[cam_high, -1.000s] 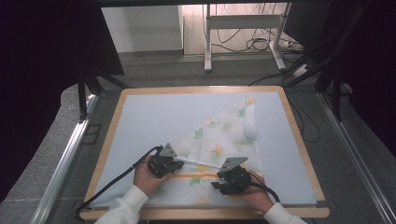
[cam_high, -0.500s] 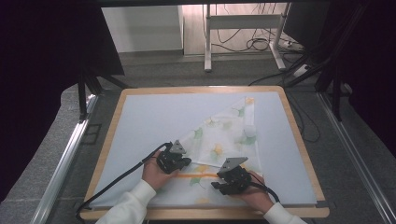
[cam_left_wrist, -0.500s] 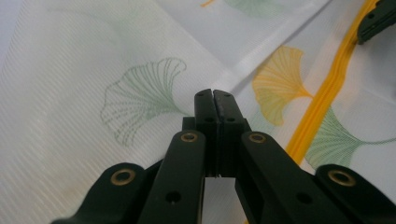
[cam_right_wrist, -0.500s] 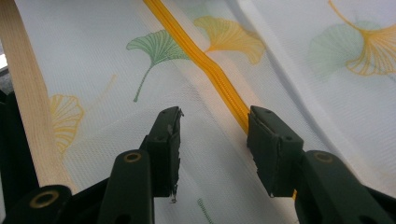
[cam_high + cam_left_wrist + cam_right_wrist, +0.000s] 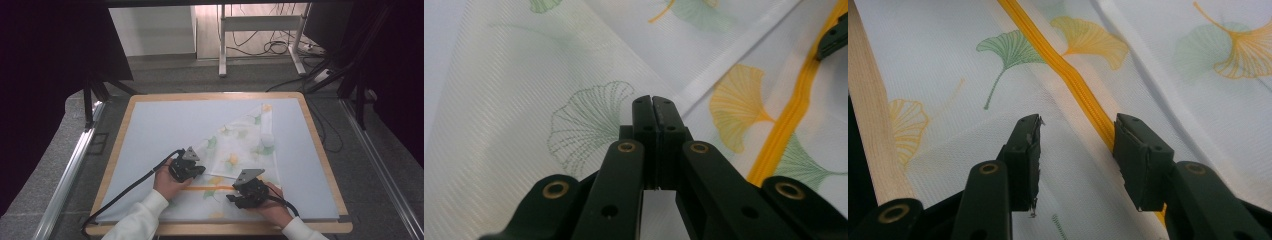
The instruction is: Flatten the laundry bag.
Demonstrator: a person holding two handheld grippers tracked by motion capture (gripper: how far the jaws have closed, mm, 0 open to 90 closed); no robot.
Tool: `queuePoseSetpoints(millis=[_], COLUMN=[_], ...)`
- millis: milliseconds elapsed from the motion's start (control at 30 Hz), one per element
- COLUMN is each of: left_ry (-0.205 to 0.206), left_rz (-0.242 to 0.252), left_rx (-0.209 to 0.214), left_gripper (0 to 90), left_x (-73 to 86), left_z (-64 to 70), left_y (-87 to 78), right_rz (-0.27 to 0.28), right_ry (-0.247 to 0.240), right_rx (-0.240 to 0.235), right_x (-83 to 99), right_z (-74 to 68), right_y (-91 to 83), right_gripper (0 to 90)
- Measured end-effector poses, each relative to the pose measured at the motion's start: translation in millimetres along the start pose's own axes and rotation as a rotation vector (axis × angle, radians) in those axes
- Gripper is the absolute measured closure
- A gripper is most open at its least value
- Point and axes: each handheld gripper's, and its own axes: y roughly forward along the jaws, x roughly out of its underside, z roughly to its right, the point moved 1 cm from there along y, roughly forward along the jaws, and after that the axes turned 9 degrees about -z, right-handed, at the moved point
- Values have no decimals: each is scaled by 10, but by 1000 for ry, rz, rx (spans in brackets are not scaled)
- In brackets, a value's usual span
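**Grippers over a leaf-print mesh bag**

Fabric first, in the high view: a white mesh bag [image 5: 235, 155] with ginkgo-leaf print lies folded into a triangle in the lower centre of the frame, on the pale mat of a wood-edged table [image 5: 320, 145]. Its yellow zipper [image 5: 212, 188] runs level between the two tools. The left gripper [image 5: 186, 169] sits at the bag's lower-left edge, the right gripper [image 5: 248, 190] at lower centre-right.

Left gripper view: the jaws are pressed together at mid-frame above the mesh; whether any cloth is pinched, I cannot tell. The zipper crosses the right edge.

Right gripper view: the jaws stand apart at lower centre, straddling the zipper diagonal, the table's wood strip at far left.
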Motion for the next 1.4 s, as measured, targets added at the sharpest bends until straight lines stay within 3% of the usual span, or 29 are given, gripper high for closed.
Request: queuePoseSetpoints(millis=[167, 467, 500, 567, 633, 700, 833, 1200, 1400], left_ry=[48, 54, 88, 100, 92, 78, 78, 46, 9], left_rz=[-18, -22, -34, -37, -20, -14, -11, -1, 2], left_rx=[32, 43, 0, -20, -40, -91, -114, -104, -116], left_gripper=[900, 900, 900, 900, 900, 900, 900, 900, 900], left_x=[88, -24, -60, -71, -79, -86, -95, -123, -149], left_z=[190, 186, 193, 199, 199, 168, 118, 4, -138], left_y=[-53, 107, 116, 121, 141, 150, 157, 175, 183], right_rz=[3, -1, 1, 3, 3, 4, 2, 5, 6], right_ry=[2, 5, 8, 10, 10, 6, 6, 12, 9], right_rx=[0, 3, 0, -1, 0, 3, 4, -3, -3], right_x=[5, 2, 4, 6, 6, 5, 6, 8, 9], right_z=[-4, -13, -10, -9, -11, -14, -17, -9, -5], right_y=[0, 1, 1, 1, 2, 3, 3, 2, 2], right_gripper=[533, 523, 523, 523, 522, 521, 520, 521, 520])
